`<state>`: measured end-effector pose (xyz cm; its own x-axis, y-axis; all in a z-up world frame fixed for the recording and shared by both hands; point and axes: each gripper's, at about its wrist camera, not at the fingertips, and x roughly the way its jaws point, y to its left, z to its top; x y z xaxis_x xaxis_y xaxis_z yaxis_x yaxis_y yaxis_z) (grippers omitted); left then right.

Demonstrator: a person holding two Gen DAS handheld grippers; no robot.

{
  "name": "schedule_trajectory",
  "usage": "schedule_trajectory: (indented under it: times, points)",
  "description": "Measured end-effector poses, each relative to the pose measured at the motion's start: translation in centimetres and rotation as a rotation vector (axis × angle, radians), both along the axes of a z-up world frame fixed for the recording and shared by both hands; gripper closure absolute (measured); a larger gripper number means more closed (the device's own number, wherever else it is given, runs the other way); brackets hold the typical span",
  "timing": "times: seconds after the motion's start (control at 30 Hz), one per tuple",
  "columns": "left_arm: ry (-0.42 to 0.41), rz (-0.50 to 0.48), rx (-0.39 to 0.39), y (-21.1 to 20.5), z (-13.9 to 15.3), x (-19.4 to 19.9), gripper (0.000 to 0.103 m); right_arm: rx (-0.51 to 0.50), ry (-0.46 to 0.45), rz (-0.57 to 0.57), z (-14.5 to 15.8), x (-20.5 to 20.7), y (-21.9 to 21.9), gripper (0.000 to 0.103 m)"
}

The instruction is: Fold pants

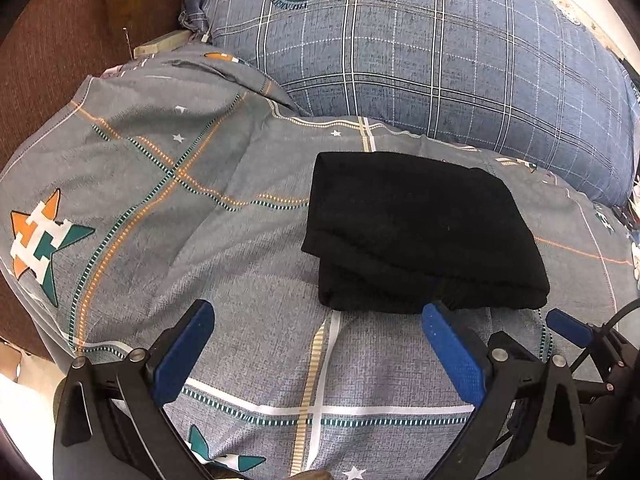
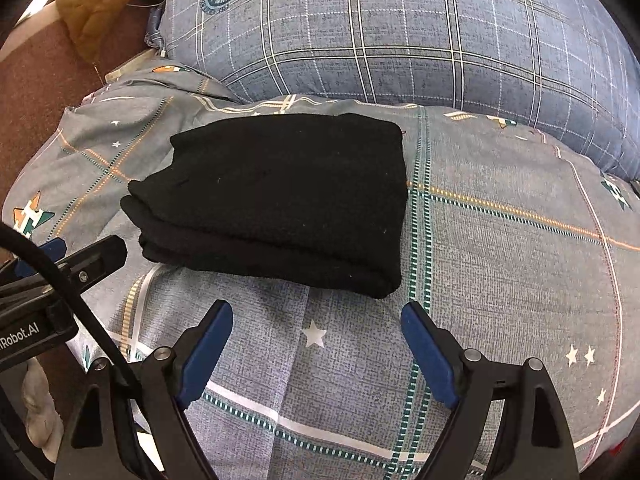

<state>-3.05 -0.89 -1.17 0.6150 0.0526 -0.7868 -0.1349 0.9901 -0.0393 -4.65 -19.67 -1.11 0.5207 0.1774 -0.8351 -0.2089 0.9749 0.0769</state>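
- Both tools are sitting nearest: the left tool (image 1: 318,320) and right tool (image 2: 316,322) are gaping open, gripping nothing, hovering over the bed (image 2: 500,264).
- Pants (image 2: 280,200) are lying just beyond the tools, folded into a compact black stack, this side of the pillow (image 2: 400,32).
- Folding is looking finished; any tidying should mean pressing the stack's near edge gently, not dragging the layers apart.

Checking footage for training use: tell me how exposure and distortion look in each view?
Left wrist view: black folded pants nearly featureless, fisheye bends the bedsheet lines, corners vignetted. Right wrist view: the same crushed blacks and curved grid, overexposed upper-left corner.
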Motion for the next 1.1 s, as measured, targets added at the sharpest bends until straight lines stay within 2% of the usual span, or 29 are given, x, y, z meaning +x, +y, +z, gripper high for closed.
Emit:
schedule_trajectory:
  times: [0.53, 0.67, 0.73, 0.87, 0.97, 1.07, 1.1]
  points:
    - [0.038, -0.014, -0.035, -0.5, -1.0, 0.1, 0.0, -0.01, 0.018, -0.005, -0.6, 0.0, 0.0, 0.012]
    - [0.048, -0.018, -0.065, 0.3, -1.1, 0.4, 0.0, 0.0, 0.01, -0.017, -0.4, 0.1, -0.6, 0.012]
    - [0.053, -0.008, -0.102, 1.4, -1.0, 1.0, 0.0, 0.0, -0.008, -0.033, 0.1, 0.0, -1.0, 0.012]
    - [0.067, 0.02, -0.235, 4.4, -0.5, 2.8, 0.0, 0.023, -0.039, -0.069, 1.3, 0.3, -2.9, 0.012]
    - [0.051, 0.021, -0.305, 5.8, 0.2, 4.1, 0.0, 0.056, -0.048, -0.114, 2.0, 0.7, -4.6, 0.012]
    - [0.036, -0.043, -0.362, 6.0, 0.7, 5.6, 0.0, 0.087, -0.034, -0.155, 2.1, 1.3, -6.1, 0.012]
    - [0.062, -0.077, -0.392, 5.8, 0.6, 6.3, 0.0, 0.104, -0.028, -0.161, 2.2, 1.5, -6.5, 0.012]
